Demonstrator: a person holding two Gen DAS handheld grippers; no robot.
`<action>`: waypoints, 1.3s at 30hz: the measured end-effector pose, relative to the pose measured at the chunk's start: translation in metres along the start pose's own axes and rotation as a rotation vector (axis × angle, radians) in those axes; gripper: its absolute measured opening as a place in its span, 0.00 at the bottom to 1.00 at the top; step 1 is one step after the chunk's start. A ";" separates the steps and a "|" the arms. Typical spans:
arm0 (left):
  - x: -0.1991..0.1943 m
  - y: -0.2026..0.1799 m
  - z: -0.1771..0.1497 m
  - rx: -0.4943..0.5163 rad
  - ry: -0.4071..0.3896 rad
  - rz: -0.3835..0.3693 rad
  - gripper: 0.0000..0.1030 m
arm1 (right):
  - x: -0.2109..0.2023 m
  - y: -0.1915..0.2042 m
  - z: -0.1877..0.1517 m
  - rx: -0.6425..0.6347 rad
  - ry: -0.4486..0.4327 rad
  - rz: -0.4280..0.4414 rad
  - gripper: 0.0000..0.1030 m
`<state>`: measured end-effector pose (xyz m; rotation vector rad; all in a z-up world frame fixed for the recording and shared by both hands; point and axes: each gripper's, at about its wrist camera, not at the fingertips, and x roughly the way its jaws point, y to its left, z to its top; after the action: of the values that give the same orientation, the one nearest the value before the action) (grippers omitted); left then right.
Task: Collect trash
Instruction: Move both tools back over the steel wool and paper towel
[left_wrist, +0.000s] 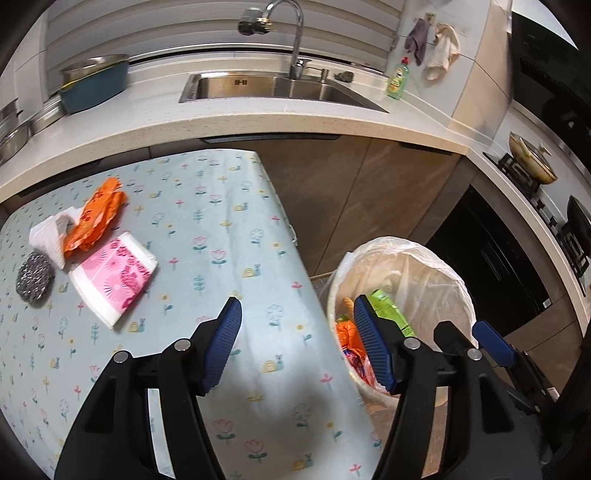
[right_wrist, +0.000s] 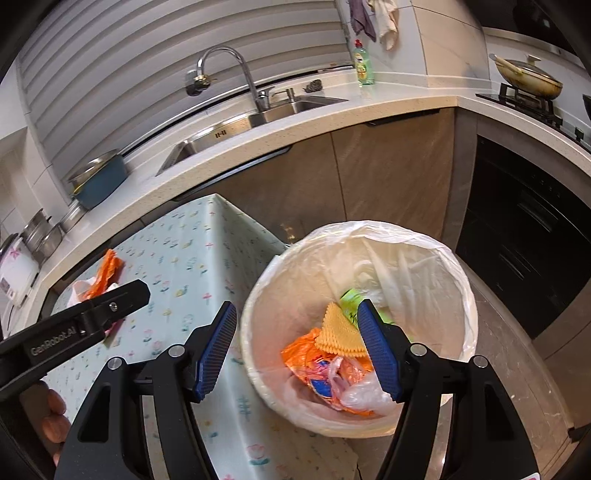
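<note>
Beside the table (left_wrist: 221, 206) w/ floral cloth stands a white bin (right_wrist: 266, 373) lined w/ a plastic bag. Left gripper (left_wrist: 297, 347) hangs over the table edge, fingers apart, nothing between them. Right gripper (right_wrist: 297, 349) is above the bin's near rim, fingers also spread & empty. Bin already holds an orange wrapper (right_wrist: 303, 354), a yellow ridged piece (right_wrist: 338, 332), a green packet (right_wrist: 349, 301) & clear plastic. Trash on the table, far left, well apart from both grippers: an orange bag (left_wrist: 98, 218), white crumpled paper (left_wrist: 48, 236), a pink-patterned pack (left_wrist: 114, 278), a steel scrubber (left_wrist: 35, 277) just beside them.
</note>
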<state>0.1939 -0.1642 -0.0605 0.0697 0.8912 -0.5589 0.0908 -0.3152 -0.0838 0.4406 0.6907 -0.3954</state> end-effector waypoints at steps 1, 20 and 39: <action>-0.003 0.004 0.000 -0.005 -0.003 0.004 0.60 | -0.002 0.006 -0.001 -0.007 -0.001 0.006 0.64; -0.061 0.130 -0.018 -0.182 -0.056 0.118 0.67 | -0.023 0.133 -0.023 -0.162 0.007 0.132 0.64; -0.070 0.256 -0.025 -0.312 -0.055 0.208 0.73 | 0.012 0.255 -0.037 -0.288 0.066 0.224 0.64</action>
<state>0.2660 0.0924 -0.0670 -0.1338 0.8955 -0.2231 0.2036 -0.0854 -0.0521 0.2543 0.7408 -0.0679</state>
